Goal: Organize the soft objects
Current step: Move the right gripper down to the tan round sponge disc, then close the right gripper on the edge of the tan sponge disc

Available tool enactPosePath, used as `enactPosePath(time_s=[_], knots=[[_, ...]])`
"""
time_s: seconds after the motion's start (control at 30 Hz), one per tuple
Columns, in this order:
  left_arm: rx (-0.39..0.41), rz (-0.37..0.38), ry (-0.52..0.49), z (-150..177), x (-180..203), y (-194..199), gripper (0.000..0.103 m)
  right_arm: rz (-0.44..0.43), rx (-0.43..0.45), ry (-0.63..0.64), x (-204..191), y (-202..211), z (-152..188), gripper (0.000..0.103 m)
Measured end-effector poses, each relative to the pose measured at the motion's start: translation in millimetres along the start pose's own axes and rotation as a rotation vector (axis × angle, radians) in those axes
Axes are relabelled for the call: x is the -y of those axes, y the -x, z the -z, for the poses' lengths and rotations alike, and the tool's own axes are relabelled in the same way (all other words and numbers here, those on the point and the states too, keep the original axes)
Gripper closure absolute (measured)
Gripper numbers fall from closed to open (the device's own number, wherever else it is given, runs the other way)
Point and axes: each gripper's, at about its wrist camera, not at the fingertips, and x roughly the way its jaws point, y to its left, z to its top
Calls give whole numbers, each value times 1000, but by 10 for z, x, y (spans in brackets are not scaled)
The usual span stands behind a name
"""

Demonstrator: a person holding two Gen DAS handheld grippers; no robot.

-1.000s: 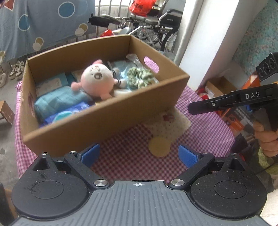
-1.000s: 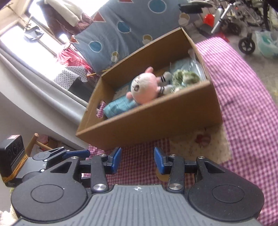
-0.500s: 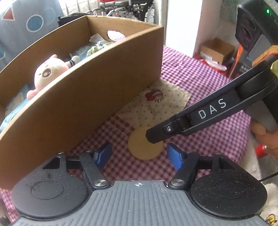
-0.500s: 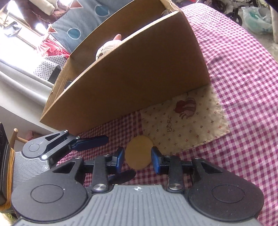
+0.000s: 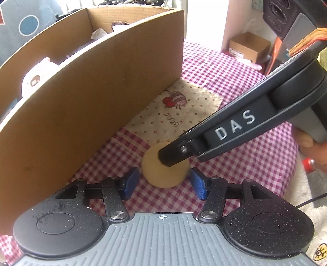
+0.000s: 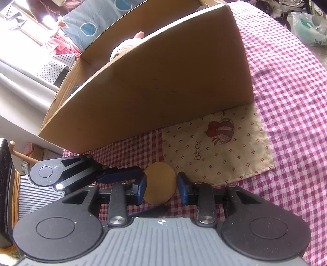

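Pink-and-white checked cloth over the bench (image 5: 235, 77), running right out to the far edge. Beyond it, a small brown carton (image 5: 249, 46) sits on the floor by a white pillar (image 5: 202, 18). A red can (image 5: 308, 163) lies low at the right. Over on the other side, a blue cover with round patches (image 6: 87, 28) hangs above dotted fabric (image 6: 53, 65), and a greenish plastic bag (image 6: 308, 28) slumps next to a wheel (image 6: 284, 22).

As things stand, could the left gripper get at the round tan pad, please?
Probably yes: the tan pad lies flat between the left gripper pads, which stand apart from it. But the right gripper already straddles it and may crowd the grasp.
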Motion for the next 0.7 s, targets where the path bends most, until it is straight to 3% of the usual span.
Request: enactPosePath(time_s=[0.1, 0.33, 0.4, 0.5, 0.7], knots=[[16, 13, 19, -4, -18, -28, 54, 3, 3, 24, -38, -30, -11, 67], [48, 18, 44, 13, -53, 11, 62, 2, 21, 11, -12, 14, 8, 74], [59, 26, 43, 16, -43, 52, 77, -11, 30, 10, -31, 57, 21, 75], [78, 40, 47, 23, -19, 156, 77, -44, 37, 10, -86, 142, 46, 76], [83, 16, 59, 92, 6, 252, 77, -11, 72, 37, -178, 249, 106, 76]])
